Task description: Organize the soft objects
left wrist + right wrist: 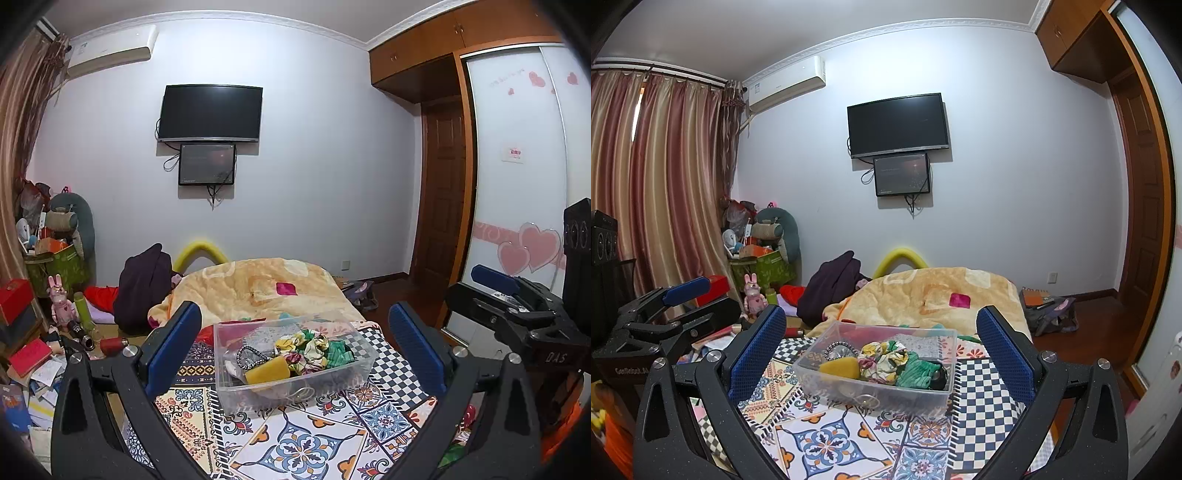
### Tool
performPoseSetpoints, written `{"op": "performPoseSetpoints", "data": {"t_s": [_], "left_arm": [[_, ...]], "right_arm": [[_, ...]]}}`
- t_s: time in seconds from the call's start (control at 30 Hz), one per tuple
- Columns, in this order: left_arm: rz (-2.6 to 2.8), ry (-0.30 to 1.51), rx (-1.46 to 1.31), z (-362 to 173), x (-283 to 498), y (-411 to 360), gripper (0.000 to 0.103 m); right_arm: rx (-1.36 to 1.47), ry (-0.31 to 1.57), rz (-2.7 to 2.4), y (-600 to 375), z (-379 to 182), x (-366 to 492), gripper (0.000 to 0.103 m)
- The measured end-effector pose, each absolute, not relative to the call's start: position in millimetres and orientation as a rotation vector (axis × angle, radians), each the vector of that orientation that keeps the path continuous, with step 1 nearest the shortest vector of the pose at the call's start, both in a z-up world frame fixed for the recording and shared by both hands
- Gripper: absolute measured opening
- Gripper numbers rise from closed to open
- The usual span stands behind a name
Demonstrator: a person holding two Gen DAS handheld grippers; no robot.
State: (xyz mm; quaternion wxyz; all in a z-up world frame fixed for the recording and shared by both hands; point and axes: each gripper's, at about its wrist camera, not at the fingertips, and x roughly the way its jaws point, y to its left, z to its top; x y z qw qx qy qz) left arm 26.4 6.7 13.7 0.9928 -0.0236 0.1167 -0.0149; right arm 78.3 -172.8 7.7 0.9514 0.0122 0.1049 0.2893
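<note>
A clear plastic box (295, 384) (875, 384) stands on the patterned tabletop (295, 443) (831, 439). It holds a yellow sponge (266, 372) (839, 368), floral scrunchies (301, 349) (881, 360), a green knitted piece (338, 354) (916, 373) and a beaded hair band (251, 356) (837, 350). My left gripper (295, 343) is open and empty, its blue pads either side of the box, held back from it. My right gripper (881, 343) is open and empty in the same way. Each gripper shows at the edge of the other's view: the right (517, 306) and the left (665, 314).
A bed with a yellow blanket (266, 288) (942, 295) lies behind the table. A dark garment (144, 284) (831, 284) sits at its left. Cluttered boxes, toys and books (44, 314) (757, 266) fill the left floor. A bag (1049, 310) lies near the wooden door.
</note>
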Motion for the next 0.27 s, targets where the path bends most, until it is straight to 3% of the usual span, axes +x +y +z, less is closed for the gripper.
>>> {"op": "performPoseSetpoints", "data": {"t_s": [0.27], "left_arm": [[-0.042,0.239,-0.060,13.6,26.7,8.7,0.103]], "right_arm": [[0.022,0.215,0.585,-172.8,7.6,76.9,0.103]]}}
